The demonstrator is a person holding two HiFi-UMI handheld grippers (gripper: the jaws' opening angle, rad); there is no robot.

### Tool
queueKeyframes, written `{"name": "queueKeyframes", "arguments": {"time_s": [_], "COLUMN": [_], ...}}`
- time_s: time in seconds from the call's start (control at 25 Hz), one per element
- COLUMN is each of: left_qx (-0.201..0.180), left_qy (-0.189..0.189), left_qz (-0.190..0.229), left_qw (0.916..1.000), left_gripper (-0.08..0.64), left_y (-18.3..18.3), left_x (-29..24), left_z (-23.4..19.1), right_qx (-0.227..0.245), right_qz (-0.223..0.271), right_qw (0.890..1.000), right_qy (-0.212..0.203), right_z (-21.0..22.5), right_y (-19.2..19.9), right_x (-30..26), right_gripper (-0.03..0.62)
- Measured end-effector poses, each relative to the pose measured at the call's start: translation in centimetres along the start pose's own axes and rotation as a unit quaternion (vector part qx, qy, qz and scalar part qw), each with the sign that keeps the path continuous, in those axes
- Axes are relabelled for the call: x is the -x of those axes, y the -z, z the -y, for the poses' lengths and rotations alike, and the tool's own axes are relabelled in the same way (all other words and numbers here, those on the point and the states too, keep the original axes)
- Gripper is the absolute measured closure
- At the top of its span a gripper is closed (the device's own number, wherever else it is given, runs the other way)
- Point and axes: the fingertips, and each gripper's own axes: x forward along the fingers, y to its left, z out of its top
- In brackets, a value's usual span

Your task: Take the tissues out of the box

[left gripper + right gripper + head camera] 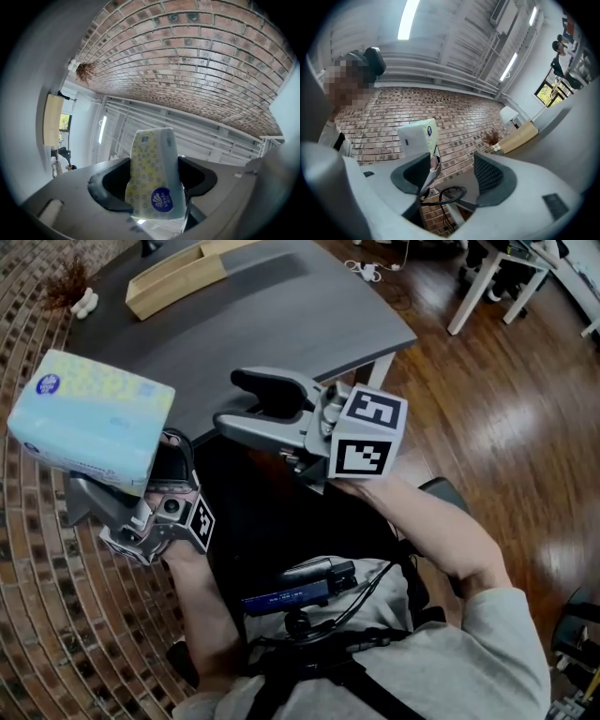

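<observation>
A soft pack of tissues, pale blue with a yellow dotted side and a blue round logo, is held up in the air at the left, over the brick floor. My left gripper is shut on the tissue pack from below, its jaws pressed against both sides. My right gripper stands open with nothing between its jaws, just off the near edge of the dark table. In the right gripper view the pack shows beyond the open jaws. A long, shallow wooden box lies on the table's far side.
A small white object beside a dried plant sits at the table's far left corner. Brick paving lies left, wooden flooring right. White desk legs stand at the far right. A black device hangs at the person's chest.
</observation>
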Motion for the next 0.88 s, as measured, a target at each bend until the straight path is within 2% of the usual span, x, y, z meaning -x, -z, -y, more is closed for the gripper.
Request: {"name": "queueKeyframes", "arguments": {"time_s": [0.36,0.6,0.88], "left_qx": [0.013,0.018,0.026], "left_qy": [-0.003,-0.018,-0.008], "left_qz": [0.001,0.016,0.017], "left_qw": [0.9999,0.9995,0.9995], "left_gripper": [0.236,0.236,0.236], "left_y": [0.2,-0.6,-0.6], "left_x": [1.0,2.0,1.1], "left_z": [-1.1,-1.5,-3.1], "right_qx": [0.008,-0.005,0.001], "right_qz": [-0.001,-0.013,-0.01], "right_qw": [1.0,1.0,1.0], "right_qy": [0.002,0.009,0.011], "right_z": [-0.3,-0.6,0.1], "right_y": [0.7,1.7,1.2], "right_x": [0.2,0.3,0.8], "right_gripper": [0.298,0.298,0.299]}}
